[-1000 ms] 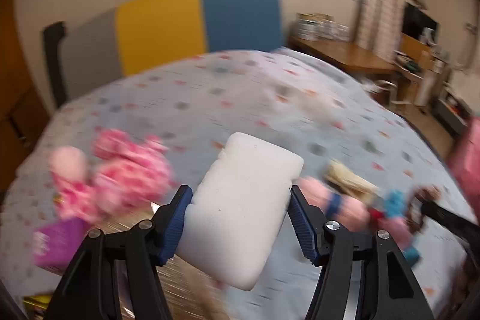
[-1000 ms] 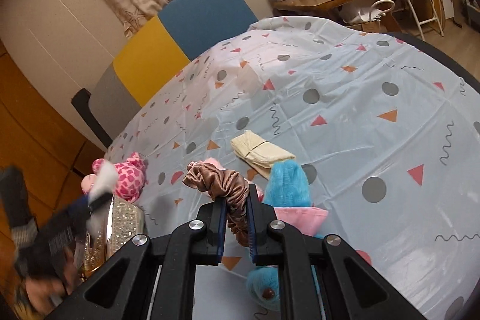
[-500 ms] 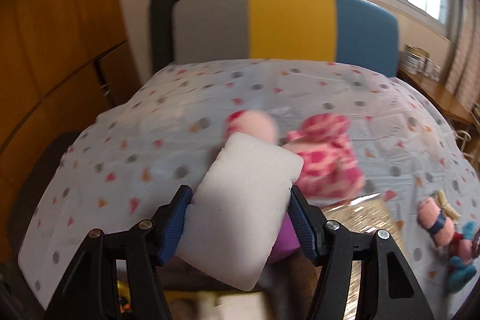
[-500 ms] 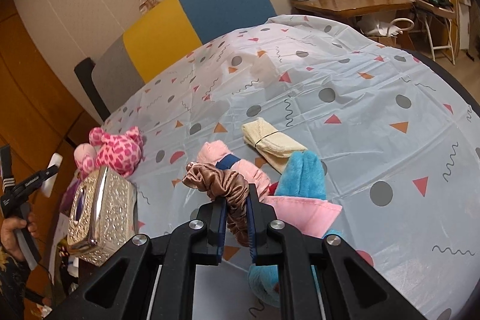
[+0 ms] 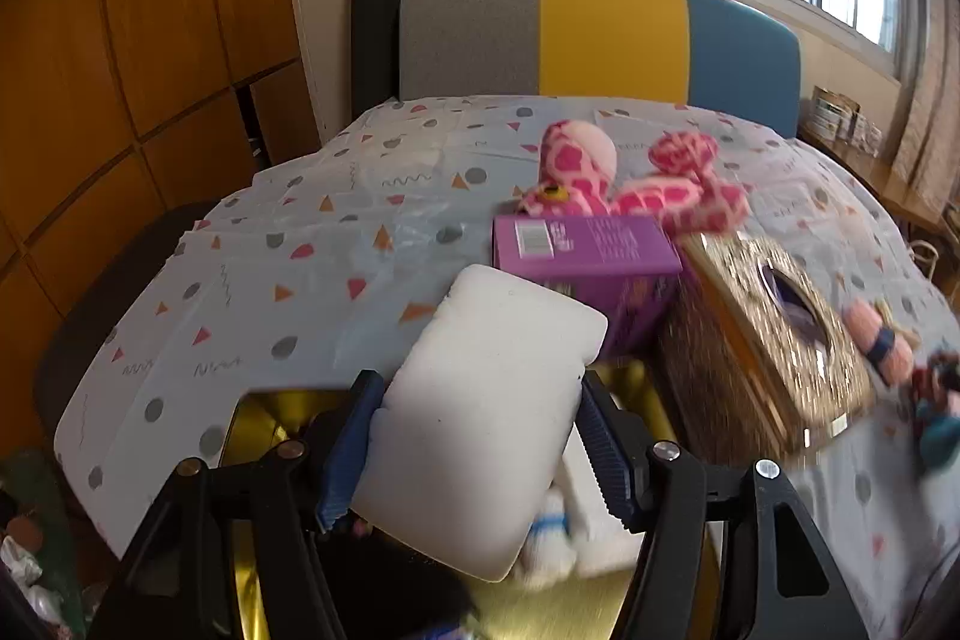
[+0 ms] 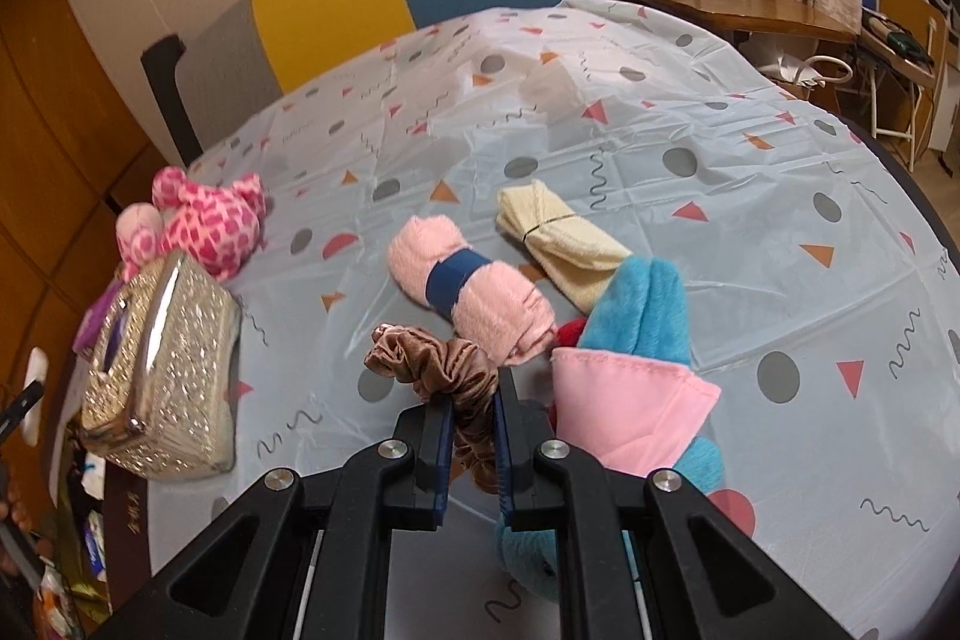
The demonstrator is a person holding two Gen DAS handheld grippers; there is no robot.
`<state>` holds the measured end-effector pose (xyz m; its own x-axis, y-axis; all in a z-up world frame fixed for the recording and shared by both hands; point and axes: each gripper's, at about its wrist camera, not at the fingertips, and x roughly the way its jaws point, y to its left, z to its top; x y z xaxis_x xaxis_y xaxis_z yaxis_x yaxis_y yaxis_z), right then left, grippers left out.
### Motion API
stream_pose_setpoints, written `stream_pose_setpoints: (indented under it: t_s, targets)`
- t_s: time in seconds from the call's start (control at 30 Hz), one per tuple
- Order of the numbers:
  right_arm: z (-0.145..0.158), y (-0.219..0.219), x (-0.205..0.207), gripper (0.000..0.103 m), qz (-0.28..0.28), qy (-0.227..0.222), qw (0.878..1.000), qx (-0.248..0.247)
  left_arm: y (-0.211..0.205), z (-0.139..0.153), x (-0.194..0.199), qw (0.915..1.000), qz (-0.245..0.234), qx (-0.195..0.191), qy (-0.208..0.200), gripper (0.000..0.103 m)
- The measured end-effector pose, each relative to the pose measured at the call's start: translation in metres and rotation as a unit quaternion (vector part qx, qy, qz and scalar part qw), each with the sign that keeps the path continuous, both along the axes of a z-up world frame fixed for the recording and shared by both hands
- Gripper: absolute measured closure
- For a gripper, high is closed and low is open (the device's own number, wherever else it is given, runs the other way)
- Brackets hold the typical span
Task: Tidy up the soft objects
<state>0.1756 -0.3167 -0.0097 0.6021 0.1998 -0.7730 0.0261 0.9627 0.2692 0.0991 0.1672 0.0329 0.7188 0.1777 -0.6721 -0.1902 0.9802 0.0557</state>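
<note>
The left claw (image 5: 474, 451), clamped on the sponge (image 5: 480, 424), has swung from mid-worktop to the gold bin (image 5: 264, 430), ready for release; the right claw (image 6: 474, 436) pinches the scrunchie (image 6: 438, 370).

The left gripper (image 5: 480, 454) clamps a white sponge (image 5: 480, 418) between its blue pads, the sponge tilted and poking up past the fingertips. Beyond it a purple box (image 5: 585, 250) lies on the patterned tablecloth (image 5: 288, 268), touching a glittery gold tissue box (image 5: 762, 340) on its right. A pink spotted plush toy (image 5: 624, 178) lies just behind the purple box.
</note>
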Motion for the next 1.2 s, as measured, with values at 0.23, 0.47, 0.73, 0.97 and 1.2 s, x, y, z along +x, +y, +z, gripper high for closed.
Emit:
stream_pose_setpoints:
  t_s: [0.23, 0.47, 0.73, 0.97, 1.2]
  targets:
    - [-0.002, 0.02, 0.002, 0.093, 0.011, 0.013, 1.0, 0.004, 0.0, -0.006, -0.044, 1.0, 0.0, -0.001, -0.007, 0.038]
    - [0.004, 0.064, 0.019, 0.093, 0.032, 0.019, 0.999, 0.008, 0.003, -0.009, -0.068, 0.9998, 0.012, 0.003, -0.017, 0.037]
    - [0.017, 0.117, 0.046, 0.093, 0.051, 0.021, 0.998, 0.024, 0.022, -0.014, -0.08, 0.9989, 0.032, -0.028, -0.017, 0.037]
    - [0.043, 0.163, 0.076, 0.093, 0.065, 0.009, 0.997, 0.03, 0.055, -0.017, -0.095, 0.997, 0.066, -0.035, -0.019, 0.035]
    - [0.063, 0.223, 0.103, 0.093, 0.102, -0.003, 0.995, 0.017, 0.088, -0.029, -0.114, 0.9929, 0.109, -0.046, -0.008, 0.035]
